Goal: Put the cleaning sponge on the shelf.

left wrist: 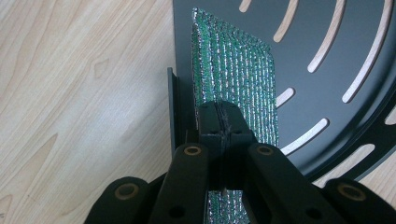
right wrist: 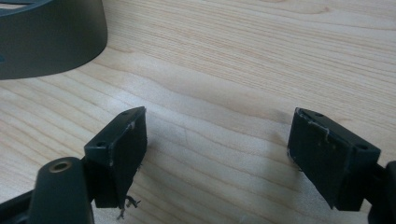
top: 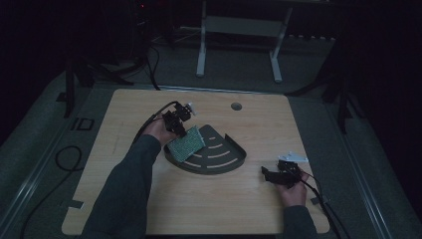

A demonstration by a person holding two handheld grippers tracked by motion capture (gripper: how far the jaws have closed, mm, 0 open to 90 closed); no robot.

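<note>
Gripping a green scouring pad (left wrist: pixel 236 79) edge-on between closed black jaws, with the left gripper (left wrist: pixel 219 133) pinching it near one end and the glittery woven face running away from the lens. Standing the pad upright along the straight wall of a dark slotted tray (left wrist: pixel 327 42), just inside that wall, with pale wood showing through the curved slots. Lying to the left of the tray wall in the left gripper view, bare light wooden table (left wrist: pixel 70 93).

Seen from the high view, reaching in from the lower left with a dark sleeve (top: pixel 124 189), holding the left gripper (top: pixel 178 127) over the left corner of the fan-shaped tray (top: pixel 234 162) and keeping the pad (top: pixel 186 144) tilted at that corner. Sitting near the middle of the table (top: pixel 199 209), the tray with its curved side toward the person.

Resting low over the table well to the right of the tray, the right gripper (top: pixel 271 174) with a grey plate on top and a cable trailing back. Gaping wide in the right gripper view, both jaws of the right gripper (right wrist: pixel 215 149) holding nothing, bare wood between them and the tray's curved rim (right wrist: pixel 51 42) up at the top left
</note>
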